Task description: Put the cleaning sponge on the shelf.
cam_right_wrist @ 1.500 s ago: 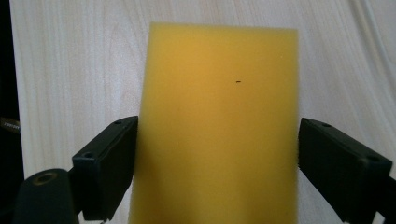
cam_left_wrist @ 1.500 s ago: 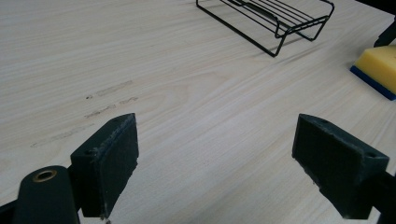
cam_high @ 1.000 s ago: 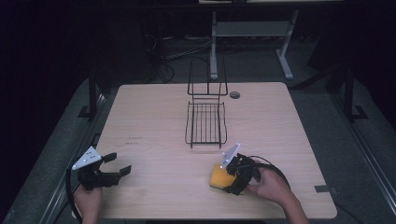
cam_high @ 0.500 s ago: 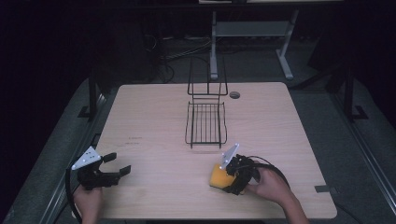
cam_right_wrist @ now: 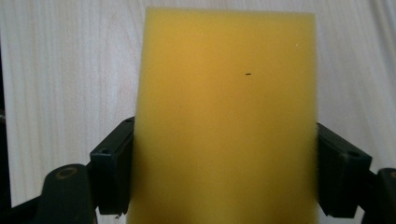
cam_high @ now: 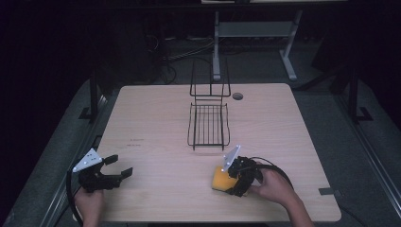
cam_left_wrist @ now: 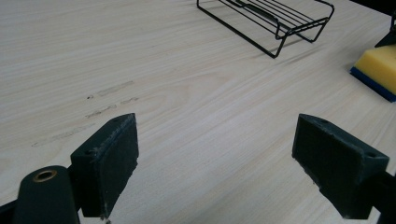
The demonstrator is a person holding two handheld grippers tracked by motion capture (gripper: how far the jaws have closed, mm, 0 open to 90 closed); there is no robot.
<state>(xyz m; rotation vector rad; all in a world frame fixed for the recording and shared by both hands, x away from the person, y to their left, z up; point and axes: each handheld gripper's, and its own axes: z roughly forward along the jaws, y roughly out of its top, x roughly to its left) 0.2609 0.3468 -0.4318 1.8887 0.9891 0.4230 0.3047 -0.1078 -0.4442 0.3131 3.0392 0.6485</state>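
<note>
A yellow sponge (cam_high: 219, 179) with a blue underside lies flat on the wooden table (cam_high: 156, 118) at the front right. My right gripper (cam_high: 229, 181) is shut on the sponge (cam_right_wrist: 224, 107), one black jaw pressed against each long side, with a hand behind it. At the front left my left gripper (cam_high: 121, 166) hovers low over bare wood, open, with nothing between its jaws (cam_left_wrist: 217, 154). From there the sponge (cam_left_wrist: 379, 66) shows far off at the right edge.
A black wire rack (cam_high: 208, 125) with an upright back stands mid-table, beyond both grippers; its tray (cam_left_wrist: 271, 18) shows in the left gripper view too. A round cable hole (cam_high: 238, 96) sits behind it. Dark floor and a metal stand lie past the far edge.
</note>
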